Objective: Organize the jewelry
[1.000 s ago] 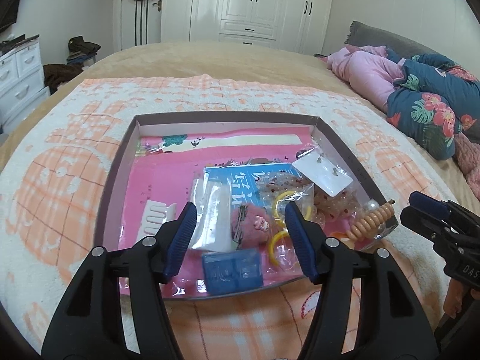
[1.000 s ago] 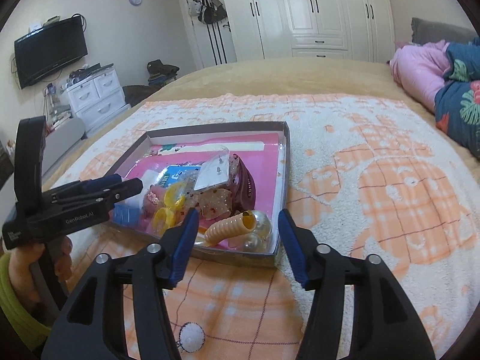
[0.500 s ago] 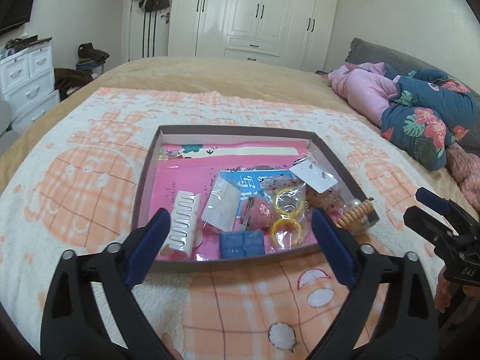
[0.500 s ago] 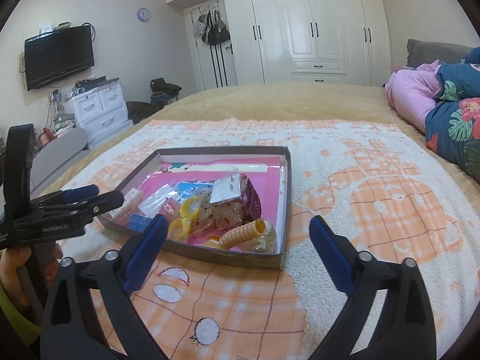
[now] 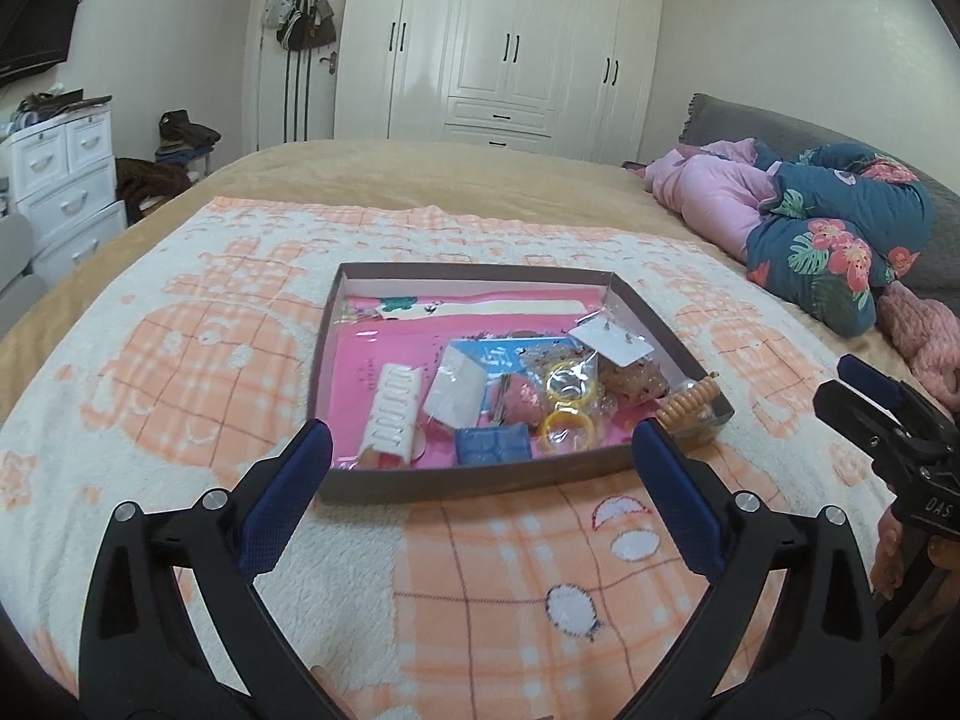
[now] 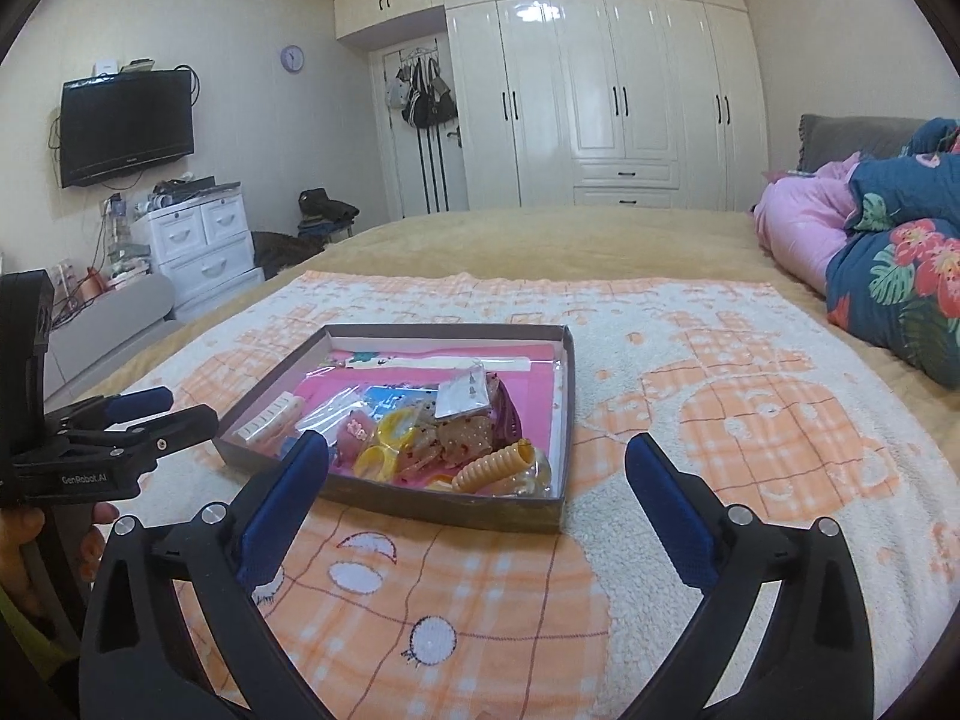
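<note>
Nearest to the cameras, the left gripper hung above the orange and white blanket, just in front of the box. Its jaws were opening, already very wide, and nothing was between the blue pads. The right gripper was in the same condition: its jaws were also opening, spread wide, with only the blanket and the near edge of the box between them. It gripped nothing.

Each tool appeared also in the other camera, at the side, held by a hand.

Behind the grippers the shallow brown box lay flat on the blanket. Its floor was pink. All the jewelry and hair things were inside it, mostly in the near right part. A white hair clip lay at the near left, with a small blue case beside it. Two yellow rings in clear bags were to the right of the case. A beige spiral hair tie lay in the near right corner, touching the wall. A white earring card rested on top of the pile, farther back.

Beyond the box were the beige bed cover, a pink and blue flowered quilt at the right, and a white wardrobe at the far wall.
</note>
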A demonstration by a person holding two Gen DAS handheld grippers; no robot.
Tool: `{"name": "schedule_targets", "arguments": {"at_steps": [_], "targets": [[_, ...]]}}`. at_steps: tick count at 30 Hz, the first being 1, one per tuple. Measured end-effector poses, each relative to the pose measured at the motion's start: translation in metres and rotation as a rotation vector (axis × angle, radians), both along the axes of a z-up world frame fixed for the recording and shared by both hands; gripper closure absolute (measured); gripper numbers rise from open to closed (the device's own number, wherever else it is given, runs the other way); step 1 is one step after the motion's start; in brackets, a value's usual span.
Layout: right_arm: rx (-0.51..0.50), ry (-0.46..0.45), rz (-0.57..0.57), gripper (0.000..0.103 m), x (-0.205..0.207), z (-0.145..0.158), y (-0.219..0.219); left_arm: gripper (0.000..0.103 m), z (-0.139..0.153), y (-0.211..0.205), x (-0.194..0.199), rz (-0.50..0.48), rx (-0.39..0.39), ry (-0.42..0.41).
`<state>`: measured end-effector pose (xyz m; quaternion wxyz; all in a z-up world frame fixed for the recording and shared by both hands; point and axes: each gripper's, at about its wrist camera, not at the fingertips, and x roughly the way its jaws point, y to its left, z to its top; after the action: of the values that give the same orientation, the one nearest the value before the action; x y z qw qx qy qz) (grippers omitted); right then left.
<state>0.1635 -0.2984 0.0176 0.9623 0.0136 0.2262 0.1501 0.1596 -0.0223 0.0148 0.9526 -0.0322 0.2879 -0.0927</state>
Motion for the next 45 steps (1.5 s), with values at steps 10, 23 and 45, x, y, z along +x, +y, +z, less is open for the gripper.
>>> {"name": "schedule_targets", "arguments": {"at_steps": [10, 23, 45], "targets": [[-0.035, -0.052, -0.069, 0.006, -0.025, -0.006, 0.003, 0.011, -0.010, 0.010, -0.025, 0.038, -0.017, -0.040], [-0.036, -0.111, -0.098, 0.006, -0.064, -0.016, 0.012, 0.011, -0.020, 0.000, -0.050, 0.055, -0.016, -0.087], [-0.038, -0.159, -0.125, 0.006, -0.112, -0.032, 0.029, 0.011, -0.026, -0.003, -0.087, 0.064, 0.009, -0.131]]}}
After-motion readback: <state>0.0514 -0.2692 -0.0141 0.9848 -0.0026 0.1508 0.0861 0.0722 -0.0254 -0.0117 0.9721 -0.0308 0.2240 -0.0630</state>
